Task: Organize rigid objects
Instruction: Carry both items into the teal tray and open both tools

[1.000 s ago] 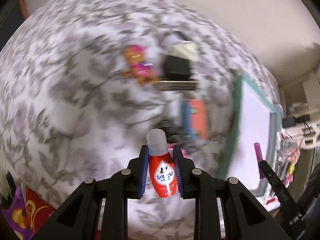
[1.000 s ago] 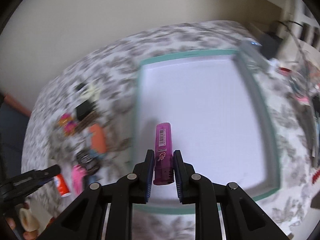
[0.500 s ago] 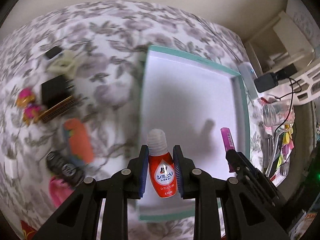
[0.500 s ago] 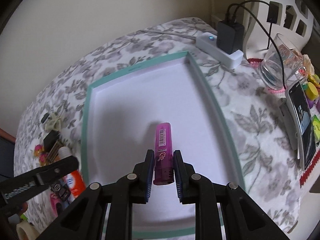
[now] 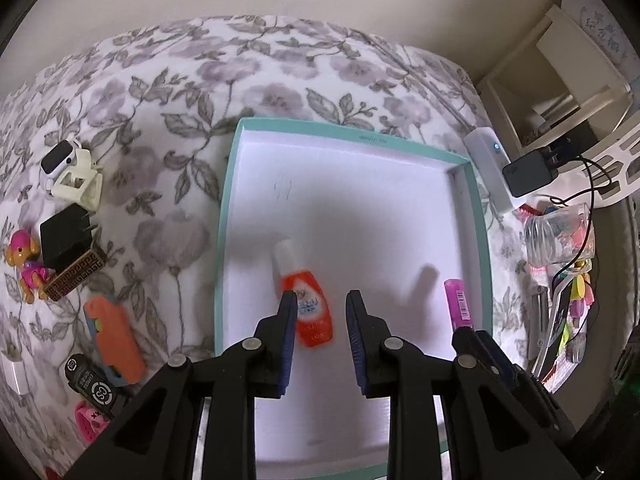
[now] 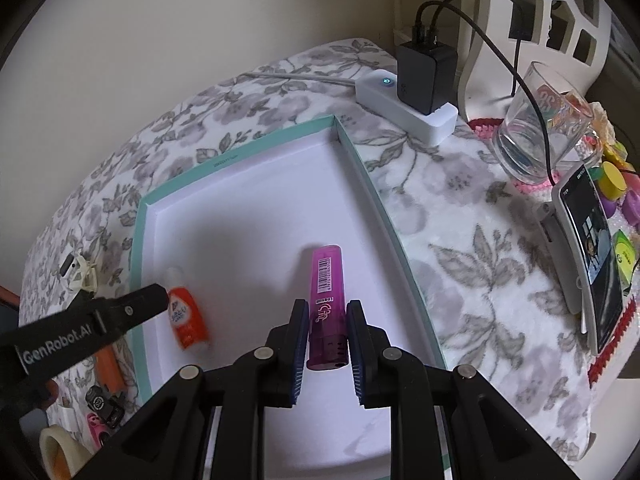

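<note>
Two sets of fingers are seen over the teal-rimmed tray [image 5: 224, 216]: the left gripper [image 5: 320, 312] is spread wide, with the small red bottle [image 5: 308, 304] lying blurred on the white tray floor at lower centre of the left view, free of both pads. The right gripper [image 6: 327, 334] is closed narrowly on a purple lighter [image 6: 327, 308], held just above the tray near its right wall. Judged from this, one item is delivered and a second is about to be set down. Left of the tray, on the floral surface [image 5: 168, 128], an orange case [image 5: 116, 340], a black box [image 5: 64, 236], a toy figure [image 5: 26, 264] and a cream clip [image 5: 78, 186] are left unsorted.
</note>
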{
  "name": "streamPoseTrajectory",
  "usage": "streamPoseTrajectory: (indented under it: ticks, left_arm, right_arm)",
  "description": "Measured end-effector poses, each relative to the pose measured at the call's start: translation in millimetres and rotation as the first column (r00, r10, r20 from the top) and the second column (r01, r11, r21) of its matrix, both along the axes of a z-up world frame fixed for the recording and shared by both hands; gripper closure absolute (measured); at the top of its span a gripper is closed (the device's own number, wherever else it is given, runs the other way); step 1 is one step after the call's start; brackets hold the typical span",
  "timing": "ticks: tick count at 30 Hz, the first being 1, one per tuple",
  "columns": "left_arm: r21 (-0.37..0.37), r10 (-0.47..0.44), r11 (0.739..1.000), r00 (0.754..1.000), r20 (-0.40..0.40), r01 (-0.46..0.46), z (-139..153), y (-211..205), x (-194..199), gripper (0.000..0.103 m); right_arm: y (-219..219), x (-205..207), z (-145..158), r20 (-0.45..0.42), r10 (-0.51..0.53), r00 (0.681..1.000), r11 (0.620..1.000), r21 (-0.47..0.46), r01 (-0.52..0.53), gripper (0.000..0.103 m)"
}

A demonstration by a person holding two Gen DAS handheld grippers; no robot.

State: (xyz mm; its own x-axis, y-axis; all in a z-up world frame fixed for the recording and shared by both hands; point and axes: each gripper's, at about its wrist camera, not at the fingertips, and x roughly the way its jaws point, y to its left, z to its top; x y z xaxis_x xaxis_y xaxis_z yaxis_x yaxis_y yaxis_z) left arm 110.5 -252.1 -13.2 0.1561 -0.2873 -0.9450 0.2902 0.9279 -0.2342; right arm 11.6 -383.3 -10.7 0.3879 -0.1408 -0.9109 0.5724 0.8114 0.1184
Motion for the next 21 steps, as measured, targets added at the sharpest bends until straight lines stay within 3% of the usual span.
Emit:
streamPoseTrajectory:
  ticks: [4,8,14,18,21]
  left_arm:
    - [0.004,0.009,1.0,1.0,0.013,-0.009,3.0,4.2,-0.2,0.076]
    - [0.014,0.027,1.0,0.999,0.026,-0.027,5.6,15.0,-1.2,0.055]
    - [0.033,0.064,0.997,0.996,0.064,-0.066,12.1,43.7,-2.6,0.047]
    - [0.033,0.094,0.995,0.989,0.114,-0.099,21.9,72.2,-7.1,0.045]
    - [0.023,0.132,0.99,0.982,0.135,-0.136,26.9,99.2,-11.6,0.045]
  right_arm:
    - [1.4,-1.0,1.6,0.004,0.0,1.0,1.0,-0.001,0.0,0.082]
    - [3.4,-1.1,1.3,-0.001,0.006,1.0,1.0,0.0,-0.006,0.082]
    - [7.3,-2.0,0.1,-0.014,0.016,1.0,1.0,-0.01,-0.016,0.08]
    - [13.1,-3.4,0.7,-0.014,0.024,1.0,1.0,-0.018,-0.024,0.054]
    - [19.7,-5.2,2.5,-0.005,0.036,0.999,0.999,-0.014,-0.037,0.047]
